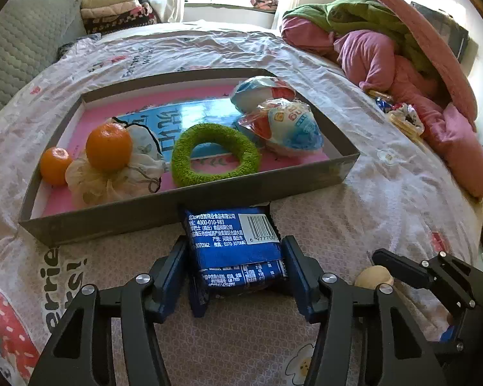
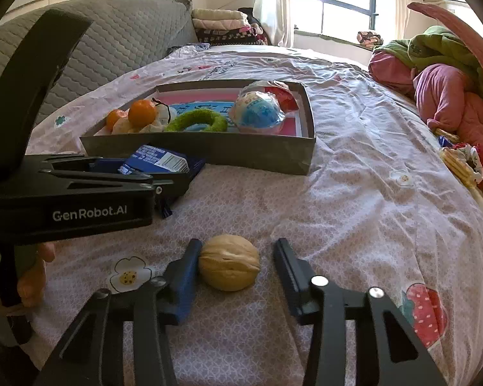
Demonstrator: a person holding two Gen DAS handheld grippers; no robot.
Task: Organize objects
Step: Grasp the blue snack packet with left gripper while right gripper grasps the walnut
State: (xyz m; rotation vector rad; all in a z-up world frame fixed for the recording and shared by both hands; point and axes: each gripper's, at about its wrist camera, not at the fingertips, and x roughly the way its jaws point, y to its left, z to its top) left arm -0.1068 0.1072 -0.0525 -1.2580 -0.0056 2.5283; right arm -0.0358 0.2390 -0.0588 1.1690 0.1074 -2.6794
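The left claw [image 1: 234, 268] pinches a blue packet [image 1: 232, 241] against the tray wall [image 1: 183, 206]; the right claw [image 2: 236, 268] stands spread around a walnut [image 2: 229, 262] (one pad touching), open bed [image 2: 354, 193] beyond.

The left gripper [image 1: 235, 263] points down and forward, its fingers [image 1: 174, 267] pressed on a packet. Just to its right, the right gripper [image 2: 235, 267] slopes likewise; its left finger touches a nut, the right stands apart.

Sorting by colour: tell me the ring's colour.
Green, fuzzy ring in the box; clearest in the left wrist view.
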